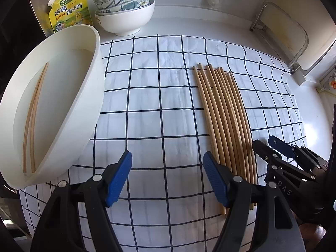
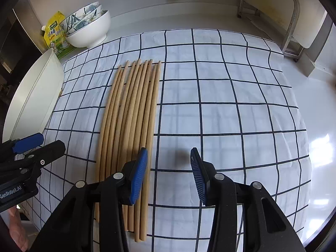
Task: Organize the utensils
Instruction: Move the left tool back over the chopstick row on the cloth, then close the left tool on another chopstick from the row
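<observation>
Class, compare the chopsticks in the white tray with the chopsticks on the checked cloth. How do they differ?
The chopsticks in the white tray are just two; the chopsticks on the checked cloth are a much larger group. The tray pair lies inside the white tray; the cloth group lies in a row on the checked cloth. Both are plain light wood and lie roughly parallel.

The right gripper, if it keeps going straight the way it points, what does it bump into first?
Probably the checked cloth. The right gripper is open, with bare cloth between its jaws. The row of chopsticks lies just beside its left finger, so that finger might touch the nearest stick; depth is hard to judge.
</observation>
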`<state>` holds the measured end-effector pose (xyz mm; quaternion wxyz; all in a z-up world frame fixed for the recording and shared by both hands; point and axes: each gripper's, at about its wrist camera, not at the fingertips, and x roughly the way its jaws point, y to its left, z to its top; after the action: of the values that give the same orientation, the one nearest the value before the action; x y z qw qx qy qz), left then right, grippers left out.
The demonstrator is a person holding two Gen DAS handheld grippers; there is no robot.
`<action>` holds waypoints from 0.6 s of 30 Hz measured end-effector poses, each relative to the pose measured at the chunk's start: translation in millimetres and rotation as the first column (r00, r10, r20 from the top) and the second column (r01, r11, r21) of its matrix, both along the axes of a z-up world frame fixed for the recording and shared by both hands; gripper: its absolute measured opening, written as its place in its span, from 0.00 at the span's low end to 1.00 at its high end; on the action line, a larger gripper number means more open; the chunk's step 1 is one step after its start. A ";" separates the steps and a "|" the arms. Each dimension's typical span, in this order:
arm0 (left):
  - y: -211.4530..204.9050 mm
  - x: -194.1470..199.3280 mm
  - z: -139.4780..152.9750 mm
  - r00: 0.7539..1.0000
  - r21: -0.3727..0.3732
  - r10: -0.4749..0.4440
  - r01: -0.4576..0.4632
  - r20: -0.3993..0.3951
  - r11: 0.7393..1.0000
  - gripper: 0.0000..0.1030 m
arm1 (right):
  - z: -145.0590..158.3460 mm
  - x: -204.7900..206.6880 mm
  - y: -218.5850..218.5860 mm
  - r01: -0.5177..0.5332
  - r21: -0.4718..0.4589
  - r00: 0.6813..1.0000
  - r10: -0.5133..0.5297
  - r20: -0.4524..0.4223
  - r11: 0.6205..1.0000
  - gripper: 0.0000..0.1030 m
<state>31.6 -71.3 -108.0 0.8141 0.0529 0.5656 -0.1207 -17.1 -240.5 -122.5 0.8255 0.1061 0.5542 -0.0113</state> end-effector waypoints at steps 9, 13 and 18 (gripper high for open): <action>-3.0 -1.2 -6.1 1.000 -0.008 -0.003 0.003 -0.010 1.000 0.70 | -1.0 -4.4 6.5 -0.033 -0.022 0.999 0.033 -0.001 0.999 0.40; -6.6 -1.7 -8.8 1.000 -0.017 -0.007 0.007 -0.015 1.000 0.70 | -2.0 -5.5 6.8 -0.034 -0.029 0.999 0.034 0.007 0.999 0.40; -13.8 -2.8 -14.7 1.000 -0.017 -0.018 0.017 -0.022 1.000 0.70 | -2.4 -4.3 1.8 -0.022 -0.038 1.000 0.023 0.017 0.999 0.40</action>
<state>28.8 -85.2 -122.6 0.8070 0.0496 0.5733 -0.1331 -21.4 -238.7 -124.9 0.8323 0.0841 0.5477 -0.0115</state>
